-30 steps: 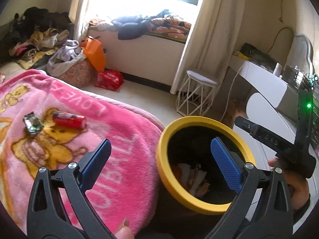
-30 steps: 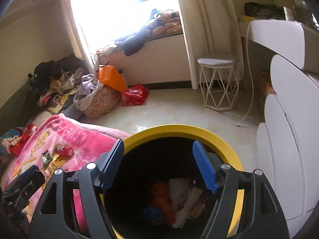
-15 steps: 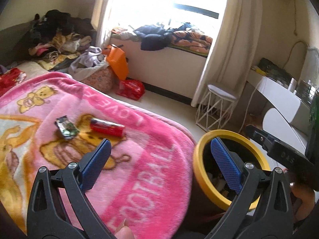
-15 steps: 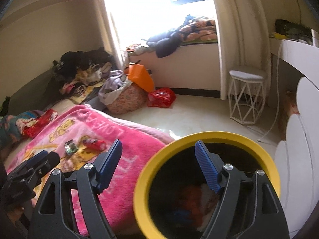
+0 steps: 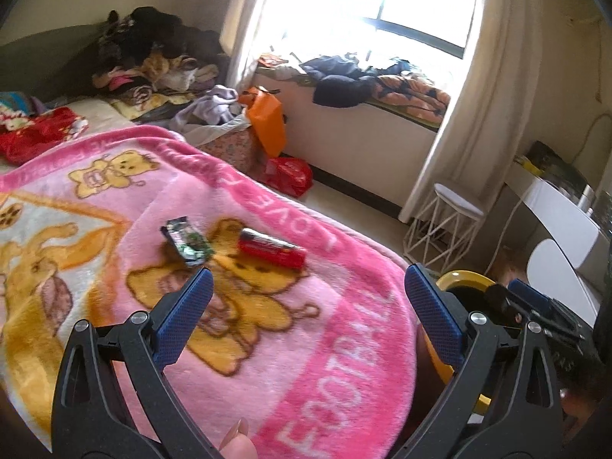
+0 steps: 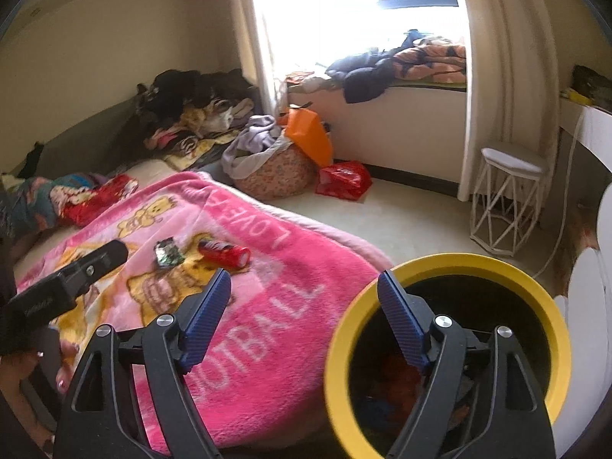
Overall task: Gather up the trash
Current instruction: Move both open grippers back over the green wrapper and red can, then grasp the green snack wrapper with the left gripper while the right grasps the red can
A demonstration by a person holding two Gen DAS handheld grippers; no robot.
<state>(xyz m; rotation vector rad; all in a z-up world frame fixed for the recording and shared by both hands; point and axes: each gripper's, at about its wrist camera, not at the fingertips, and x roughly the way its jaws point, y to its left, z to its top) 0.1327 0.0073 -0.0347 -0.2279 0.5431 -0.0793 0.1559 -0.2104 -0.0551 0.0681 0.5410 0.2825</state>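
1. Far left of the right wrist view: the body of the left gripper juts in as a dark bar over the left edge of the pink cartoon blanket, with fingers of the person's hand below it.
2. In the left wrist view the left gripper fills the lower part of the frame, its blue-padded fingers spread wide apart with nothing between them, over the pink cartoon blanket.
3. Left of centre on the blanket lies a crumpled green-and-silver wrapper, also seen in the right wrist view.
4. Just beside it to the right lies a red can on its side; from the right wrist camera the red can sits close to the wrapper, whether touching I cannot tell. Both pieces lie above the left gripper's fingertips in the frame.
5. Lower centre of the right wrist view: the right gripper has its jaws wide apart and empty, the left finger over the blanket, the right finger over the bin's mouth.
6. Lower right: the yellow-rimmed black bin stands beside the bed edge, with crumpled scraps dimly visible inside. In the left wrist view only a bit of the yellow-rimmed black bin shows at right, behind the right finger.
7. Upper middle, on the floor: an orange bag and a red plastic bag.
8. Right: a white wire stool by the curtain.
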